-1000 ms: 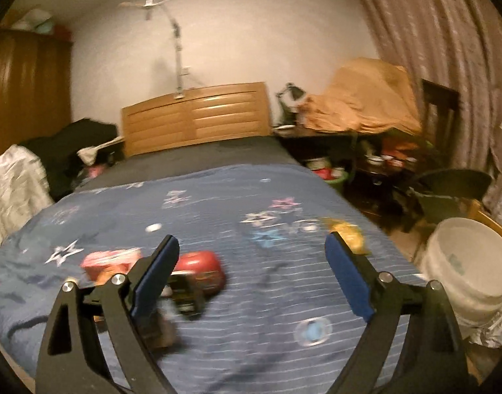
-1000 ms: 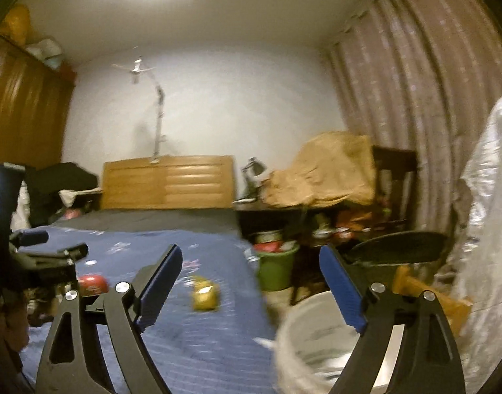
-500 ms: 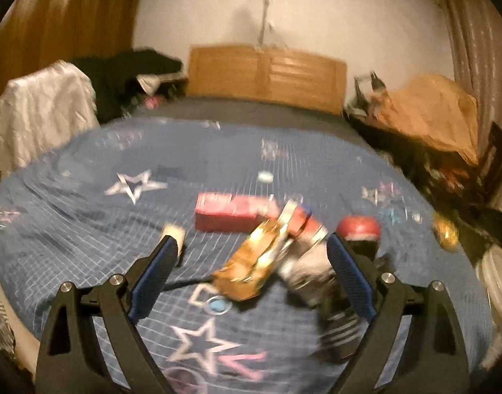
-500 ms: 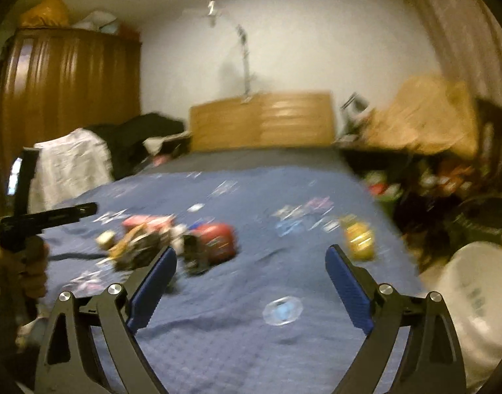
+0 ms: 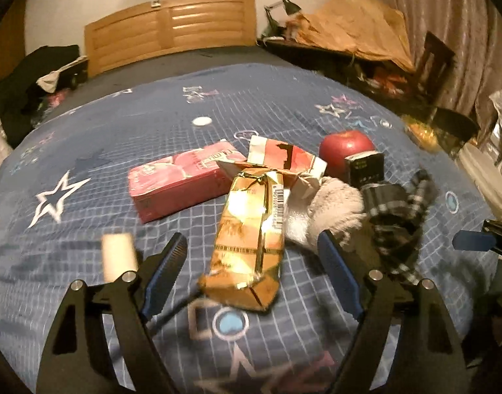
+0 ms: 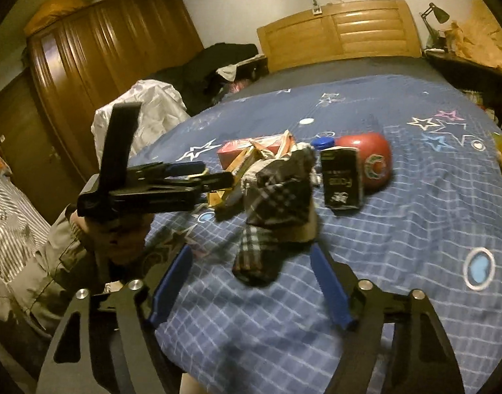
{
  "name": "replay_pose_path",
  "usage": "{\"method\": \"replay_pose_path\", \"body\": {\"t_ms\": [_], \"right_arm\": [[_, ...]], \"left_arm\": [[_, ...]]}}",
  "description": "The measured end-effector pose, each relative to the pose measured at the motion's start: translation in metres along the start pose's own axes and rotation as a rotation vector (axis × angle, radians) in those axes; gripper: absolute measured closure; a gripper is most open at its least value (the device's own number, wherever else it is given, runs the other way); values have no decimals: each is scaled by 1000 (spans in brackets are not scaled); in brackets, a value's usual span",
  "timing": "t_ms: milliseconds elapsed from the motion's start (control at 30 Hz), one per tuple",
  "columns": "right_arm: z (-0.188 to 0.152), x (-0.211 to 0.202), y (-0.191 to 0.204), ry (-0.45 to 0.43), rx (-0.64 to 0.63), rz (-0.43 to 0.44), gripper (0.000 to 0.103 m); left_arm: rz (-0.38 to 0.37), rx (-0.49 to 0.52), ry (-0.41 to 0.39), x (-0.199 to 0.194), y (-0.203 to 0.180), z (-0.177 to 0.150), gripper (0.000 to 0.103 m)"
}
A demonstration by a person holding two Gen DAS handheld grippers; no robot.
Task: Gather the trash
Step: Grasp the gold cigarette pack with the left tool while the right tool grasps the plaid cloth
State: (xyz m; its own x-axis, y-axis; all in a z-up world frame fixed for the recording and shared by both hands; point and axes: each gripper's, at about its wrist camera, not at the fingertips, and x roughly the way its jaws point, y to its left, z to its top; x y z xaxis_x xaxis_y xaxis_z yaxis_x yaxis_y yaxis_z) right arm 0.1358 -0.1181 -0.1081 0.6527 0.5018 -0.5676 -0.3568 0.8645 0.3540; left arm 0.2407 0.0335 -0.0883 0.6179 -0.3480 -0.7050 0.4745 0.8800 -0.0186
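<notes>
Both grippers w/ jaws apart, just been narrowing, gripping nothing. Left gripper (image 5: 251, 272) straddles the crinkled gold foil wrapper (image 5: 247, 229) on the blue star-print bedspread (image 5: 119, 124); right gripper (image 6: 251, 282) frames the checked sock (image 6: 274, 203). Risk: foil slips out; sock isn't trash.

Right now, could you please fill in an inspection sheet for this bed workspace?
Surface: blue star-patterned bedspread, rumpled.
Job's things: crumpled gold foil snack wrapper lying between the left gripper's open jaws, not gripped; torn red-and-white paper carton; pink rectangular box.
Clutter: checked dark sock, black printed packet, red round tin.
Grippers: left gripper and right gripper both open, jaws just closing; the sock's end lies between the right one's.
Cables: nothing seen.
Surroundings: wooden headboard, brown wardrobe.
</notes>
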Motion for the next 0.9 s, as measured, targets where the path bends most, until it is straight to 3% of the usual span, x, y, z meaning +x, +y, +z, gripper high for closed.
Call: {"method": "replay_pose_path", "body": {"t_ms": [100, 200, 233, 267, 500, 667, 900], "right_arm": [[4, 20, 4, 27, -1, -26, 40], [1, 38, 4, 80, -9, -57, 67], [-1, 40, 4, 95, -9, -61, 86], [-3, 42, 3, 101, -4, -55, 89], [1, -7, 14, -6, -72, -17, 95], [2, -56, 7, -41, -81, -34, 95], [-14, -103, -23, 94, -116, -183, 95]], "left_arm": [[-19, 18, 29, 15, -1, 1, 31], [-23, 22, 79, 29, -2, -2, 57], [-25, 20, 83, 32, -1, -2, 57], [-21, 16, 72, 31, -1, -4, 58], [18, -40, -46, -25, -1, -6, 58], [35, -69, -69, -72, -10, -20, 58], [38, -129, 34, -90, -39, -57, 58]]}}
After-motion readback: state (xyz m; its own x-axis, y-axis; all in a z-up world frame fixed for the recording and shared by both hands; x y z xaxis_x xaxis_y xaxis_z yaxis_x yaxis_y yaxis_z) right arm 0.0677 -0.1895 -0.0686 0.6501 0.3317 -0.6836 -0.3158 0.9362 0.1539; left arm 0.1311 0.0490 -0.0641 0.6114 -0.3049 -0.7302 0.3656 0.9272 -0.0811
